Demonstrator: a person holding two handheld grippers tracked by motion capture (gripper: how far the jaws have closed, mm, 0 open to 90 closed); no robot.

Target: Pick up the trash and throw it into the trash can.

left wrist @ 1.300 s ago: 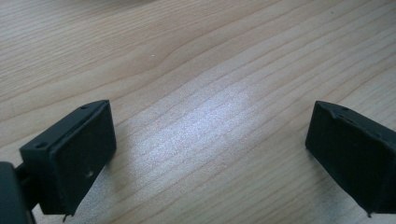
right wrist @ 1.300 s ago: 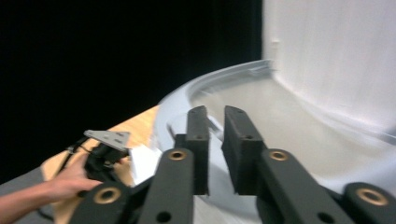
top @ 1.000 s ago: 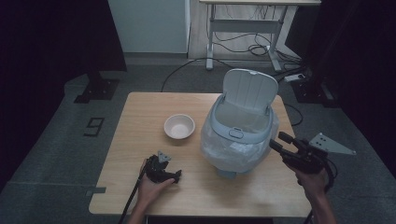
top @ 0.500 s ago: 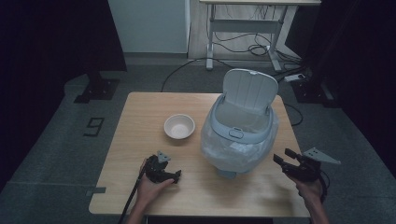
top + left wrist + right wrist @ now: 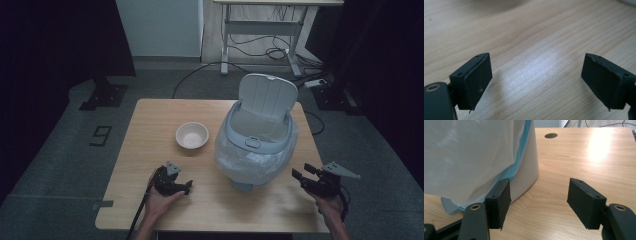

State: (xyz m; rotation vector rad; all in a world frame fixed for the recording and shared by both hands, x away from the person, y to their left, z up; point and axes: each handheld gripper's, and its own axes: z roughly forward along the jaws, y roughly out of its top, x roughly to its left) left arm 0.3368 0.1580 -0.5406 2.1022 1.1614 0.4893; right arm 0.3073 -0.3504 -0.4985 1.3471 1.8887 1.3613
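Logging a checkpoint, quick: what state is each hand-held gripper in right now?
Left hand-held gripper: open, nothing between its jaws, above bare table.
Right hand-held gripper: open, holding nothing, beside the bagged bin.

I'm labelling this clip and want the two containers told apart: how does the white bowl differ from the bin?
The white bowl is small, low and round; the bin is far bigger and taller. The bowl has no lid or liner; the bin has a hinged lid standing open and a plastic bag draped over its rim. The bowl sits mid-table; the bin stands nearer the right gripper. Both are pale and rest on the table.
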